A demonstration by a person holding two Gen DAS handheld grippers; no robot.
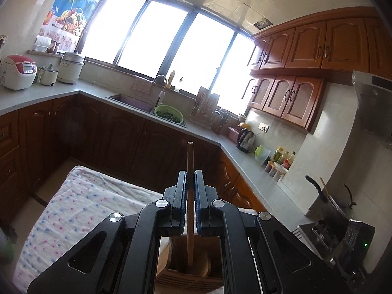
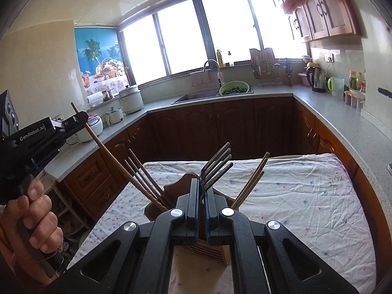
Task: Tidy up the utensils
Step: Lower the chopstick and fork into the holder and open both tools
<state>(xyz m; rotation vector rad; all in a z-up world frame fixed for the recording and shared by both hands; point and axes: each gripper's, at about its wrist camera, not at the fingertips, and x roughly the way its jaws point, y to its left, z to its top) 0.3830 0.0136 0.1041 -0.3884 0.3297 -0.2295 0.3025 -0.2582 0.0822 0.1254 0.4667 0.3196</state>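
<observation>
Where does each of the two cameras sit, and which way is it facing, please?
Left wrist: on the left gripper, facing the sink and window; its gripper clamps a wooden spoon above the utensil holder.
Right wrist: on the right gripper, facing the same window wall across the cloth-covered table; its gripper holds a fork; the person's left hand shows.
Shared: sink, green colander, kettle, utensil holder, spoon.

My left gripper (image 1: pixel 190 174) is clamped on a wooden chopstick (image 1: pixel 190 161), its lower end inside the wooden utensil holder (image 1: pixel 188 273) nearest me. The holder sits on a dotted tablecloth (image 1: pixel 80 205). Beyond, a green colander (image 1: pixel 169 114) sits in the sink (image 1: pixel 129 101); a kettle (image 1: pixel 245 139) stands on the right-hand counter.
</observation>
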